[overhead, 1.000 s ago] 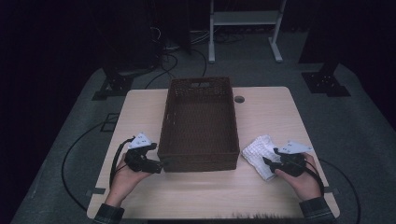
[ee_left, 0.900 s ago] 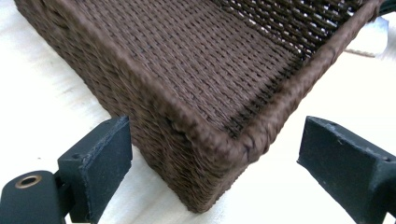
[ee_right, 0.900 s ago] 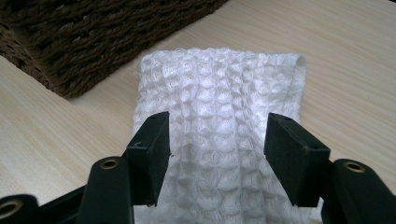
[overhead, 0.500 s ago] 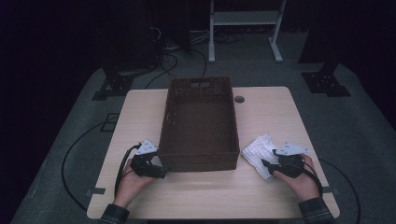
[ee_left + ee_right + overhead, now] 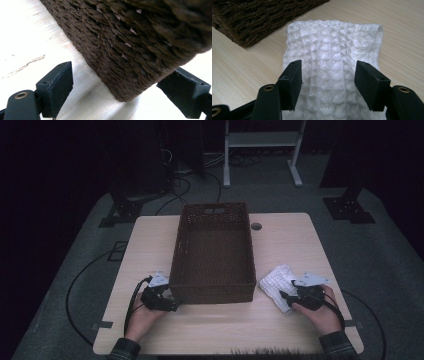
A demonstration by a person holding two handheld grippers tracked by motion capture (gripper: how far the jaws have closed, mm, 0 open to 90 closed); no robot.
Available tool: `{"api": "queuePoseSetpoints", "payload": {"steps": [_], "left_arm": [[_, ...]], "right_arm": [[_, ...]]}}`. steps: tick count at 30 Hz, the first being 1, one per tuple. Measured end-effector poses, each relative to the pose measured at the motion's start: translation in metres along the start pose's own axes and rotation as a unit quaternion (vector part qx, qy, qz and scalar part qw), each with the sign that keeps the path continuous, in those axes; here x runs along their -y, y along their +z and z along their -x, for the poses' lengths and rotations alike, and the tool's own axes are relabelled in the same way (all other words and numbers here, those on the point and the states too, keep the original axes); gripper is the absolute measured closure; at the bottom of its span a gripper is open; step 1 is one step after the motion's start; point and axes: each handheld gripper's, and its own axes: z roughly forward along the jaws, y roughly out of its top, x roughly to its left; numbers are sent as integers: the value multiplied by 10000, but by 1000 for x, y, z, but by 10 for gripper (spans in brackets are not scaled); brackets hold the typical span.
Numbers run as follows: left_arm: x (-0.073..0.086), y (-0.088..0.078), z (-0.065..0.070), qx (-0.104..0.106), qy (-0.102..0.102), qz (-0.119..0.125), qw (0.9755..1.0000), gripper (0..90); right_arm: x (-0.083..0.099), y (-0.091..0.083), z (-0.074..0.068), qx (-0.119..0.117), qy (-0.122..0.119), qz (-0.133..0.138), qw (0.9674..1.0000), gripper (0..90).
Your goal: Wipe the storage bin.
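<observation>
Both forearms are reaching in from the near edge. The left claw (image 5: 172, 304) is lying low and level with its jaws standing wide apart. The right claw (image 5: 284, 296) is pointing inward, jaws parted.

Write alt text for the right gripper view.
A folded white waffle-weave cloth lies on the pale wooden table between the right gripper's open black jaws. A dark brown woven basket corner sits at upper left.

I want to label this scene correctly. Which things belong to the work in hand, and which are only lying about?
In the work: white waffle cloth, woven basket, left gripper, right gripper.

Lying about: white frame, cables on the floor.
</observation>
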Motion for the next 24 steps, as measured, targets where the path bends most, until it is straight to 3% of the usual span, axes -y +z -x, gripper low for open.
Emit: {"api": "queuePoseSetpoints", "payload": {"steps": [5, 13, 15, 24], "left_arm": [[2, -4, -9, -150, -16, 0, 9999, 126], [6, -9, -30, -401, -204, 118, 9989, 130], [6, -10, -34, -428, -161, 99, 9989, 132], [7, -2, -34, -127, -16, 38, 9999, 148]], "right_arm": [[0, 1, -1, -3, -13, -10, 10000, 385], [0, 2, -1, -1, -26, -52, 10000, 386], [1, 2, -1, -3, -32, -59, 10000, 386], [2, 3, -1, 8, -31, -101, 9999, 383]]}}
